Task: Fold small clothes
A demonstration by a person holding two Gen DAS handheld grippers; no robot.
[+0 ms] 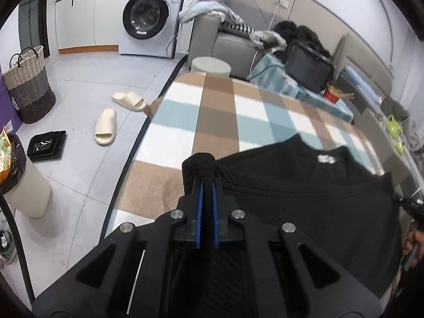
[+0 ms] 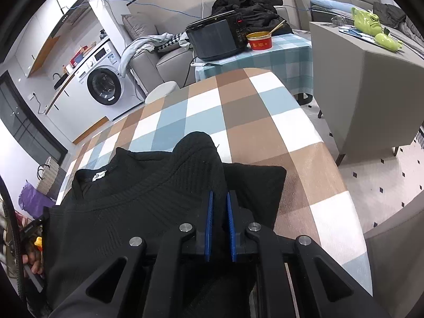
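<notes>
In the left wrist view, the left tongs (image 1: 208, 182) are seen closed, with a bunched fold of the black knit garment (image 1: 304, 185) pinched between the blue pads (image 1: 200, 204). The garment is spread over the near right part of the surface, which is covered by a checked cloth (image 1: 220, 111) of brown, blue and white. The white neck label (image 1: 326, 158) is turned up and faces the far side. A wide stretch of bare cloth is left beyond and to the left of the garment. The left edge of the surface is traced by a dark curved rim, past which open floor is seen with two pale slippers (image 1: 116, 116), a woven basket (image 1: 29, 84) and a washing machine (image 1: 151, 16). A hand (image 1: 412, 241) is glimpsed at the right border.

In the right wrist view, the right tongs (image 2: 219, 198) are seen nearly closed, with a raised fold of the same garment (image 2: 148, 201) clamped between their blue pads. A flat black corner of the garment is laid just right of the tongs, well short of the right edge of the surface. Bare cloth (image 2: 238, 106) is left ahead and to the right. Beyond the far edge, a dark appliance (image 2: 217, 37) and a red bowl (image 2: 261, 41) are set on a teal-checked table, and a grey cabinet (image 2: 371, 92) is stood close to the right edge
</notes>
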